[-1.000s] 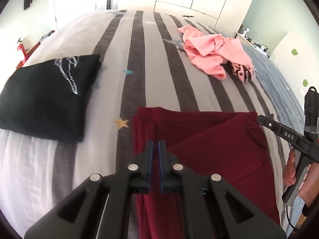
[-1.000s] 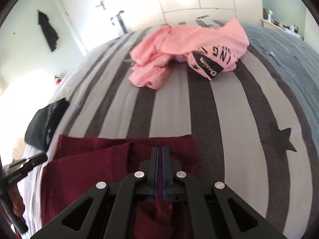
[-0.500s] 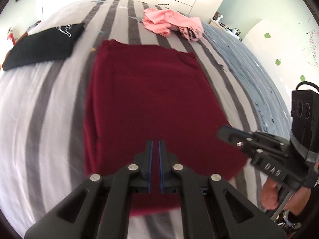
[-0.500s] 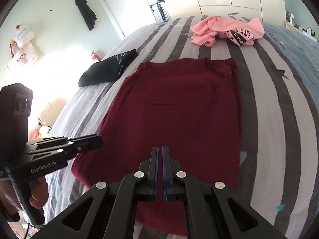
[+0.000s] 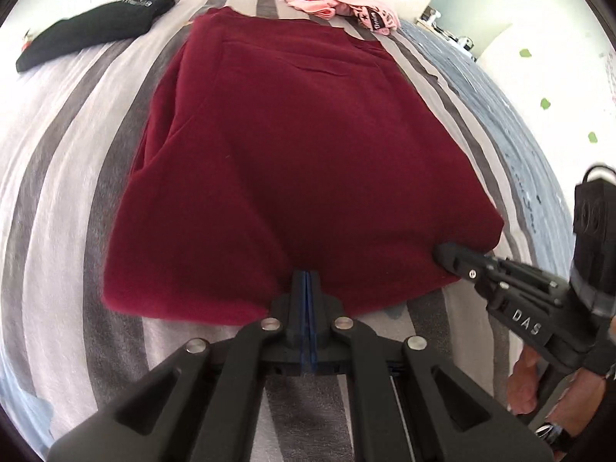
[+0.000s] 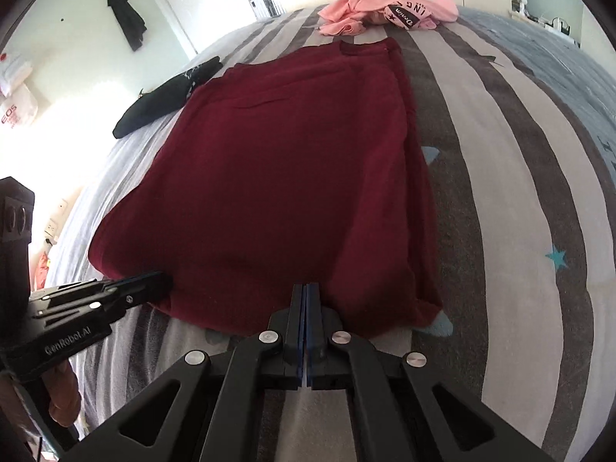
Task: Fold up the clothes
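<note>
While both tongs, left (image 5: 307, 275) and right (image 6: 307, 288), pinched the maroon garment's (image 5: 292, 146) lower-frame hem | risk: thin grip slipping, fold skewing.

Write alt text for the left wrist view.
A dark red garment lies spread flat on a striped bed, its near edge pinched by the shut left gripper and right gripper. Behind lie a folded black garment and a crumpled pink one.

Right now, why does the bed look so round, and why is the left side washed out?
Left wrist view: fisheye bulges the striped bed, maroon garment slightly soft. Right wrist view: same curving; glare whitens the wall beside the black garment.
</note>
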